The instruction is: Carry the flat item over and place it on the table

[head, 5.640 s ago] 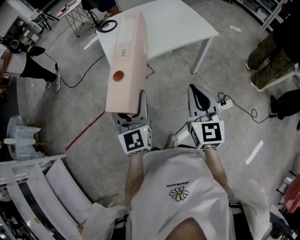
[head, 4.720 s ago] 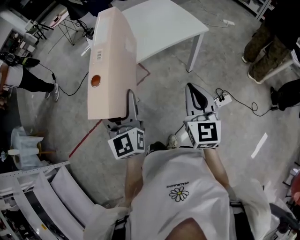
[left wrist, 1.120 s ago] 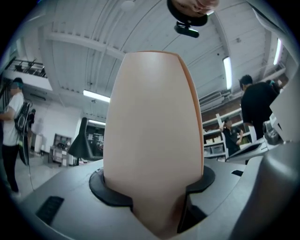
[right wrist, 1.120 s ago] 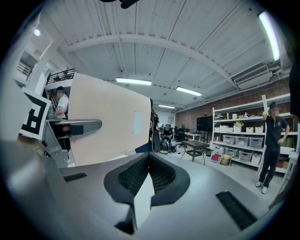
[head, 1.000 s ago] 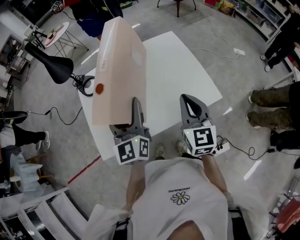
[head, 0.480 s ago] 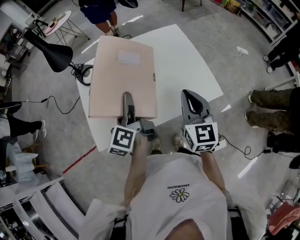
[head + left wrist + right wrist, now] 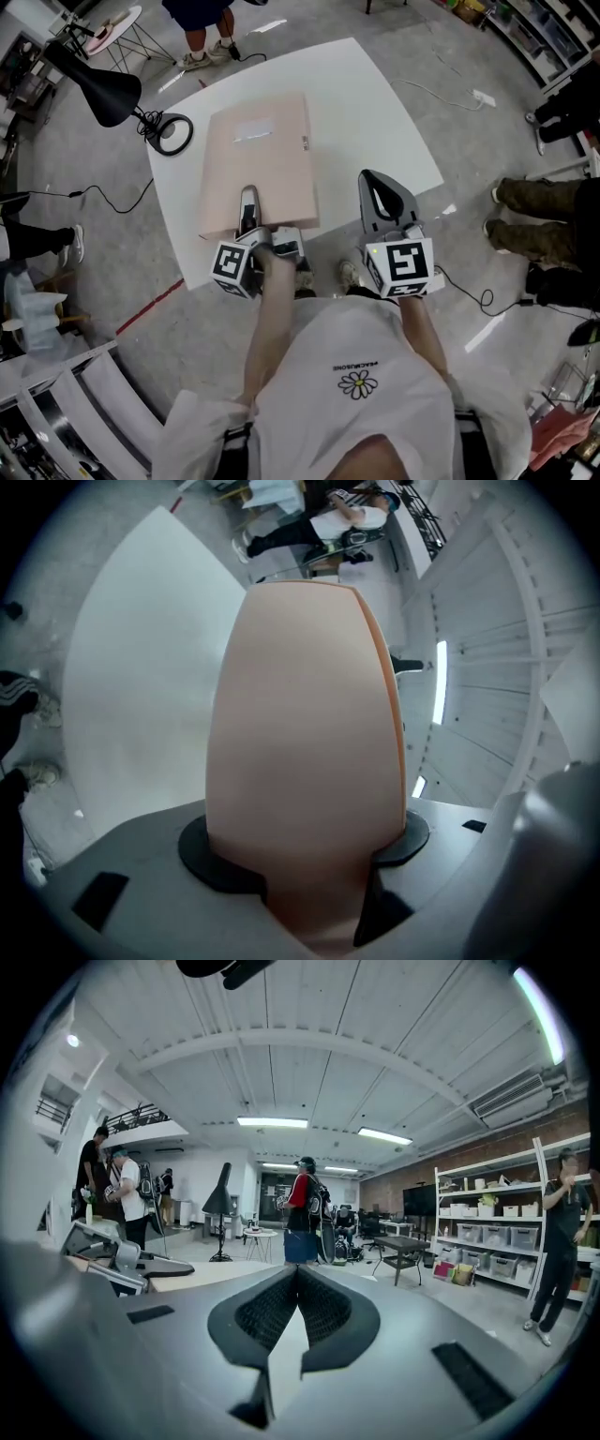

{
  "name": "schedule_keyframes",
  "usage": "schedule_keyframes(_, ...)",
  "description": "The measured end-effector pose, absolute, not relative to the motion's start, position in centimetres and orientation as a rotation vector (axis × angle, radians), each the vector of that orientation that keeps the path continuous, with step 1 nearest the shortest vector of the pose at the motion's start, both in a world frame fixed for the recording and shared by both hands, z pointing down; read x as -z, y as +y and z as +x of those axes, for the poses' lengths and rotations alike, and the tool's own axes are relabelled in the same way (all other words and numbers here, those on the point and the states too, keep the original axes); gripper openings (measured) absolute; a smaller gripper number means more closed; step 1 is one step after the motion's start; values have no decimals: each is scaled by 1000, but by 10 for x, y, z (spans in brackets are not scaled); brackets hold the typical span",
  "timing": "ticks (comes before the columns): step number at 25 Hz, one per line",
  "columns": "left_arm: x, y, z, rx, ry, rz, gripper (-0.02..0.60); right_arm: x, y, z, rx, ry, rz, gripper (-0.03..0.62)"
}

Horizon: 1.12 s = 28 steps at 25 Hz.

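Placement stage, head view. The flat pale-pink rectangular folder, upright on its edge a second ago, now lies broad face up over the white tabletop at upper centre; whether it rests fully there cannot be told. Judged: only release remains. The left gripper, rolled onto its side and lowered, clamps the folder's near edge between both pads. The right gripper hovers level at centre right, jaws closed together, holding nothing
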State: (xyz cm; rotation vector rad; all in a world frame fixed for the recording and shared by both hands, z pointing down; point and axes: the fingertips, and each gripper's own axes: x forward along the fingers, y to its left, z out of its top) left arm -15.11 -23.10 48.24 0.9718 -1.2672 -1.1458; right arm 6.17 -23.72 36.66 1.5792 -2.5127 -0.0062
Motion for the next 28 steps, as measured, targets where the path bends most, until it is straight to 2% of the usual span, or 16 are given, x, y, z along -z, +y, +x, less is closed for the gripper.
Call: schedule_keyframes(28, -519, -260, -151, 1005, -1395, 926, 295, -389, -243, 57, -67, -2502, 1529, 11)
